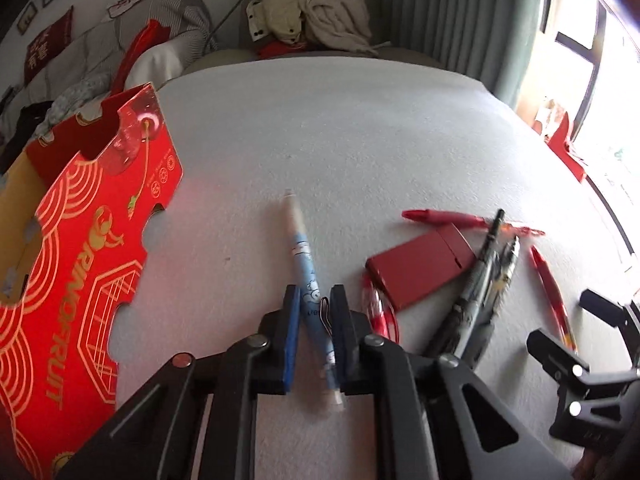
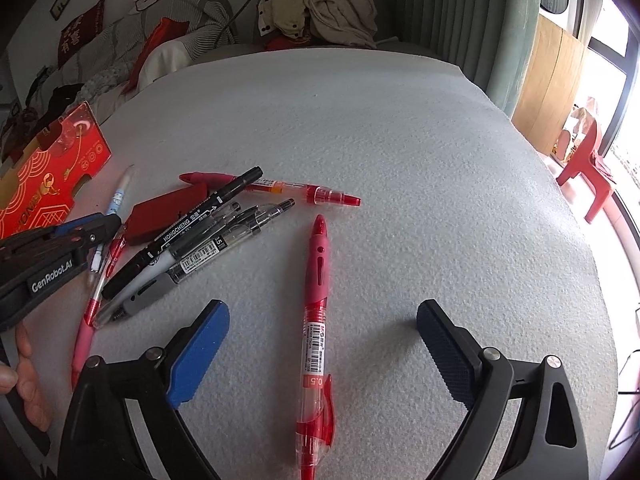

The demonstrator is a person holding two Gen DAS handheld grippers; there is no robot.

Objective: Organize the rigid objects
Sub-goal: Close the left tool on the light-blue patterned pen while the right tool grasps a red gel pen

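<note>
My left gripper (image 1: 315, 298) is shut on a light blue pen (image 1: 298, 240) that lies on the white padded table (image 1: 340, 120) and points away from me. The same pen (image 2: 119, 194) shows in the right wrist view under the left gripper's fingers (image 2: 100, 228). My right gripper (image 2: 322, 310) stands open over a red gel pen (image 2: 316, 280) that lies between its jaws, untouched. Left of it lie a heap of black and clear pens (image 2: 200, 236), a flat red case (image 2: 168, 212) and more red pens (image 2: 304, 192).
A red printed cardboard box (image 1: 92, 240) stands open at the table's left side. A pile of clothes (image 1: 312, 12) sits on a chair beyond the far edge. A red plastic chair (image 2: 584, 164) stands by the window at the right.
</note>
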